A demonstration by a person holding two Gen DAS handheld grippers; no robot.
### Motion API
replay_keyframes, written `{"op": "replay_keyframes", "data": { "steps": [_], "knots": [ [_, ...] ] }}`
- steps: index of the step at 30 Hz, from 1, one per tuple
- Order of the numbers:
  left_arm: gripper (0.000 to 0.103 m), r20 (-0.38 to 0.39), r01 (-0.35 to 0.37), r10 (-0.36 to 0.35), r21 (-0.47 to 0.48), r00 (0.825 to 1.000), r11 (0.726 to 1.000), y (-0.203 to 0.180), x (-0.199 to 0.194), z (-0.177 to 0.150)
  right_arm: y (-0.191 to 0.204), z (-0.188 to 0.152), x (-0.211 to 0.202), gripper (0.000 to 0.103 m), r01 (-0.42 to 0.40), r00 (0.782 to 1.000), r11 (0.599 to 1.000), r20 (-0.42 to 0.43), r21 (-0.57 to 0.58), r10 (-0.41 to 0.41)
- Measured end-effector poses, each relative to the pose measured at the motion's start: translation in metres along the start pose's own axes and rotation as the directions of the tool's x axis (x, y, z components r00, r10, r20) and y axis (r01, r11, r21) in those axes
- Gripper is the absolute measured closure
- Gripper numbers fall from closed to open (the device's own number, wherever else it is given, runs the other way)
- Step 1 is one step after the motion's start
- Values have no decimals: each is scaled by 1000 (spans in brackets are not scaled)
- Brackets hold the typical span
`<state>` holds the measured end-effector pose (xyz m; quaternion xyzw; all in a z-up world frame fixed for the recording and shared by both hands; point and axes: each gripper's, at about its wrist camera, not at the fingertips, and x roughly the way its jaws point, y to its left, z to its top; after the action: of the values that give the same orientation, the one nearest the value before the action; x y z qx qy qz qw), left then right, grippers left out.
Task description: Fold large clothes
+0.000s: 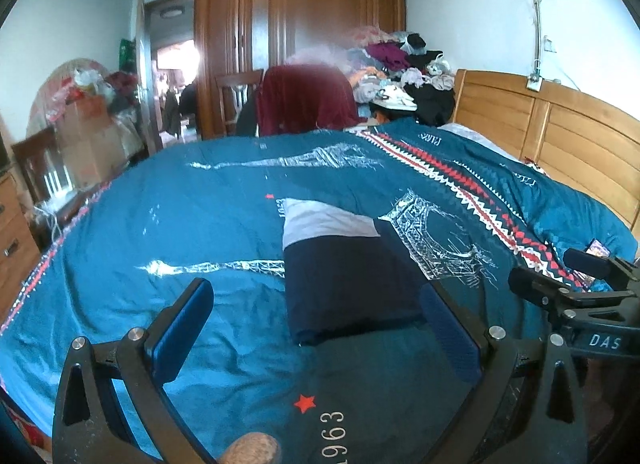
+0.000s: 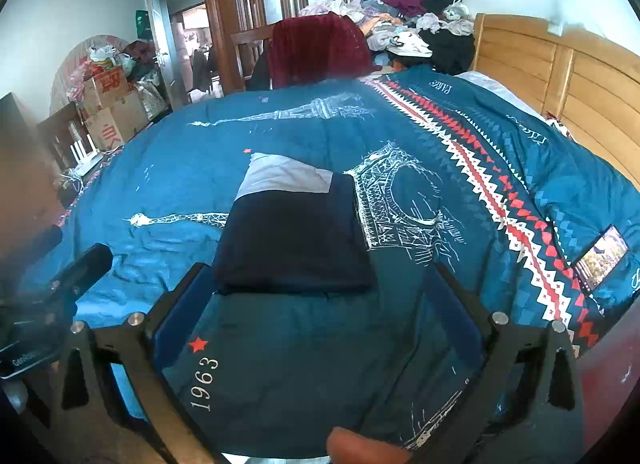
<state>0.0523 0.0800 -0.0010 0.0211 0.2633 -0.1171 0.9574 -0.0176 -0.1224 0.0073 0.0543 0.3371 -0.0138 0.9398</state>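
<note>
Navy and pale grey, the folded garment (image 1: 340, 268) lies flat on the teal bedspread (image 1: 160, 224), just ahead of the left gripper (image 1: 320, 328), whose fingers (image 1: 184, 328) stand wide apart with nothing between them. From the right wrist view, the garment's near edge sits between the tips of the right gripper (image 2: 324, 296), its fingers (image 2: 180, 304) also spread and empty. A phone (image 2: 602, 260) rests on the bedspread beyond the right finger.
</note>
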Motion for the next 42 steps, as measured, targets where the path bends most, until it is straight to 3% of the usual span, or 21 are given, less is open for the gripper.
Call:
{"op": "replay_keyframes", "data": {
  "steps": [42],
  "knots": [
    [0, -17, 16, -16, 3, 1000, 1000, -3, 11, 2, -3, 9, 8, 0, -12, 1000, 1000, -22, 5, 12]
  ]
}}
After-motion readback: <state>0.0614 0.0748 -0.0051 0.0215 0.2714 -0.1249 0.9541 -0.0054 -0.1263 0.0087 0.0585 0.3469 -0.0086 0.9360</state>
